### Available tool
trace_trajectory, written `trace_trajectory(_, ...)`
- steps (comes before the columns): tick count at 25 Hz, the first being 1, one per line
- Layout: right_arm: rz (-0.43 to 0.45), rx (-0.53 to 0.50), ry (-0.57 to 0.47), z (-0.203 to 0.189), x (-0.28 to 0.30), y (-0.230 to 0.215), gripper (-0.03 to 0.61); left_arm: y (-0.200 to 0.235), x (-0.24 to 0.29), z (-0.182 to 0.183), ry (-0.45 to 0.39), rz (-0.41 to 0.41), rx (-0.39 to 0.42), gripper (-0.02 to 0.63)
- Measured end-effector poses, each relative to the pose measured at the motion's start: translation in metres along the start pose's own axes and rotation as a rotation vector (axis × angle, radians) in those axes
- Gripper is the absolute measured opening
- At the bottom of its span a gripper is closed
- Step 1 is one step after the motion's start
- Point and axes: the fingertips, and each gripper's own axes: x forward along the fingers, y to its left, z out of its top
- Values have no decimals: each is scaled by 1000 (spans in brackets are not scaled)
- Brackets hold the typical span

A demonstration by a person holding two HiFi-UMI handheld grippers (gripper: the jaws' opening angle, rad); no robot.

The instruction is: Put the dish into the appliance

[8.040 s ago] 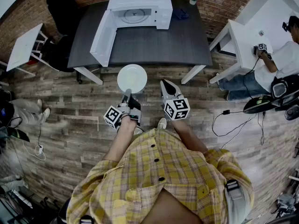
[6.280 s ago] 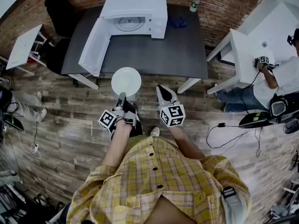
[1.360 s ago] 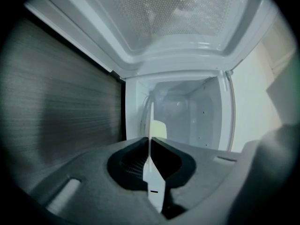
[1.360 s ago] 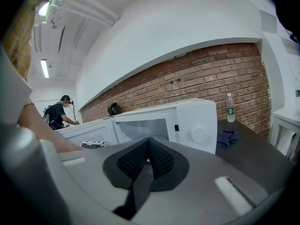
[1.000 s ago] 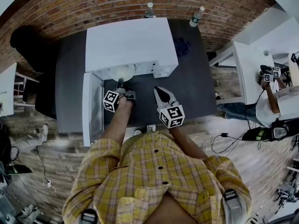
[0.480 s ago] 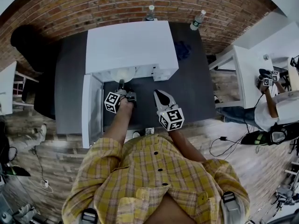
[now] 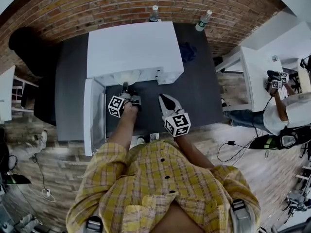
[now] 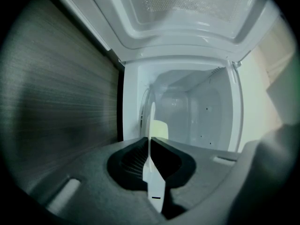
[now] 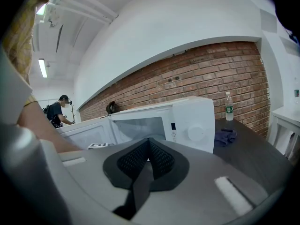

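Observation:
The white microwave (image 7: 131, 47) stands on the dark table (image 7: 199, 91) with its door (image 7: 93, 115) swung open to the left. My left gripper (image 7: 125, 87) is shut on the rim of the white plate (image 7: 127, 77), which sits partly inside the opening. In the left gripper view the plate (image 8: 151, 121) shows edge-on between the jaws of the left gripper (image 8: 150, 142), with the microwave cavity (image 8: 201, 111) behind it. My right gripper (image 7: 164, 100) hangs shut and empty over the table in front of the microwave's control side; in its own view the right gripper (image 9: 149, 142) faces the microwave (image 9: 187, 121).
Two water bottles (image 7: 154, 12) (image 7: 201, 19) and a blue cloth (image 7: 188, 51) lie at the table's back by the brick wall. A white side table (image 7: 252, 72) and a seated person (image 7: 291, 106) are at the right. A dark chair (image 7: 29, 42) stands at the left.
The plate, held in my left gripper throughout, has travelled from in front of the table up to the microwave and into its opening. The right gripper stayed shut beside it.

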Motion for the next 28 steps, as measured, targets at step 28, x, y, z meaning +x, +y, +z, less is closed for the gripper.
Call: trace_trajectory(28, -3, 3, 0, -3, -3, -7, 3, 0, 10, 1, 8, -1, 18, 47)
